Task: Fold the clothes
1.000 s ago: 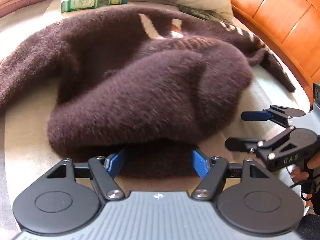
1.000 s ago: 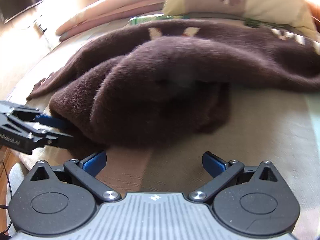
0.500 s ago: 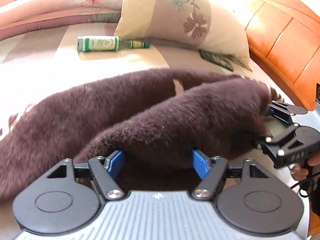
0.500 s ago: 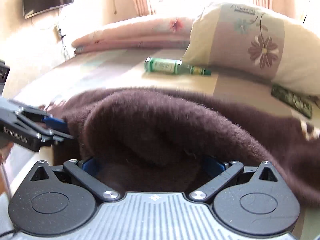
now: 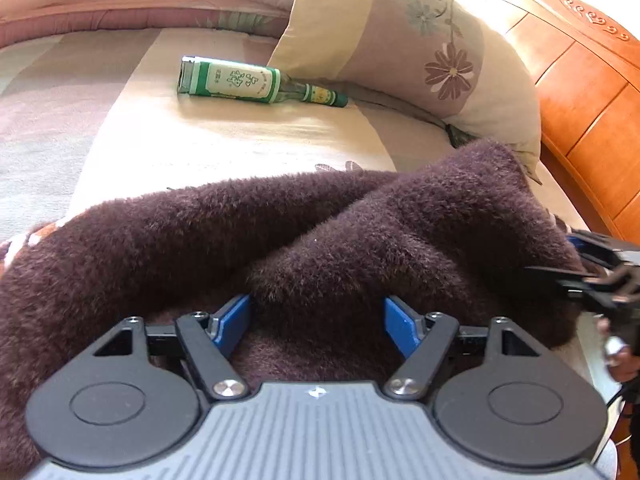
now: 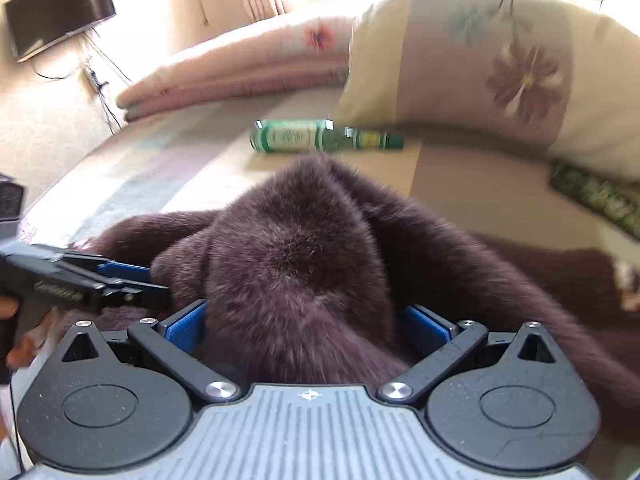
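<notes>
One fuzzy brown sweater point(image 5: 360, 248) lies heaped on the bed. One bed point(image 5: 120, 140), with a striped cover, bears it all. Two grippers work at the garment: the left gripper point(image 5: 316, 320) and the right gripper point(image 6: 308, 324), each with two blue pads. One green glass bottle point(image 5: 240, 80) lies on its side. One flowered pillow point(image 5: 420, 52) stands against one wooden headboard point(image 5: 580, 100). One folded pink quilt point(image 6: 240, 68) lies at the far edge. One dark screen point(image 6: 60, 8) hangs on the wall. One flat green packet point(image 6: 592, 196) sits beside the pillow.
</notes>
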Demonstrator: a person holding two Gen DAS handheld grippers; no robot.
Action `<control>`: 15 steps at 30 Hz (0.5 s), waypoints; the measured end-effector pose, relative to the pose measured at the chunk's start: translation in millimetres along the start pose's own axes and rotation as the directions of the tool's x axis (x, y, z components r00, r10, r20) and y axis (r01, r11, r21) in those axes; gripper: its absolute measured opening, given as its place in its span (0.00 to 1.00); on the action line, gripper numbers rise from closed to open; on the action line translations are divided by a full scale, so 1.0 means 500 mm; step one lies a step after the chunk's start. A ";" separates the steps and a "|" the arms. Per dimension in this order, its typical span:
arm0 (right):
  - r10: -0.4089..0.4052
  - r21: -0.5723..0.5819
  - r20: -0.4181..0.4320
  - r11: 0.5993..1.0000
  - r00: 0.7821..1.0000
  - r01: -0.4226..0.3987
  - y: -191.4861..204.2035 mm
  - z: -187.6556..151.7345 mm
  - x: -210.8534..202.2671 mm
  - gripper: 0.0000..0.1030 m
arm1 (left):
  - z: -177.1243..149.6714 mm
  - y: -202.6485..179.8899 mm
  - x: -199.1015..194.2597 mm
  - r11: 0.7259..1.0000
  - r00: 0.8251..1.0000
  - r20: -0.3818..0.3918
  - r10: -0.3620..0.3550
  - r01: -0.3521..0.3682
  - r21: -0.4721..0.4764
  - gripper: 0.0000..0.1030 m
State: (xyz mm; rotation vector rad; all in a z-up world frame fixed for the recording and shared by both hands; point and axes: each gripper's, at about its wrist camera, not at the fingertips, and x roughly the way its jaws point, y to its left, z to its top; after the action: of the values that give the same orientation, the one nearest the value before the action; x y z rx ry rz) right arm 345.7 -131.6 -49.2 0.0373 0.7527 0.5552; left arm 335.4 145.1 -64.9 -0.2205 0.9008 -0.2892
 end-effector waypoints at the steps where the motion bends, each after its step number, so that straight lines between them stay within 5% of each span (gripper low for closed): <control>1: -0.010 -0.002 0.015 1.000 1.000 0.010 -0.003 -0.013 -0.030 1.00 | -0.004 0.000 -0.009 1.000 1.000 0.004 0.003 -0.003 -0.003 0.72; 6: -0.090 0.047 0.025 0.995 0.996 0.089 -0.014 -0.120 -0.156 1.00 | -0.042 -0.026 -0.071 1.000 0.999 0.037 0.001 0.000 -0.030 0.72; 15: -0.129 0.246 -0.047 0.960 0.991 0.136 -0.005 -0.336 -0.242 1.00 | -0.168 -0.160 -0.141 0.999 0.998 0.029 -0.053 0.053 0.006 0.76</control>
State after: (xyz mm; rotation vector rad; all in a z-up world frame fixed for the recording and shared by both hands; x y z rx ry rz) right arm 164.4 -220.6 -96.4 0.2100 0.8447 0.3319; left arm 214.7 88.1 -38.9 -0.2431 0.8660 -0.3364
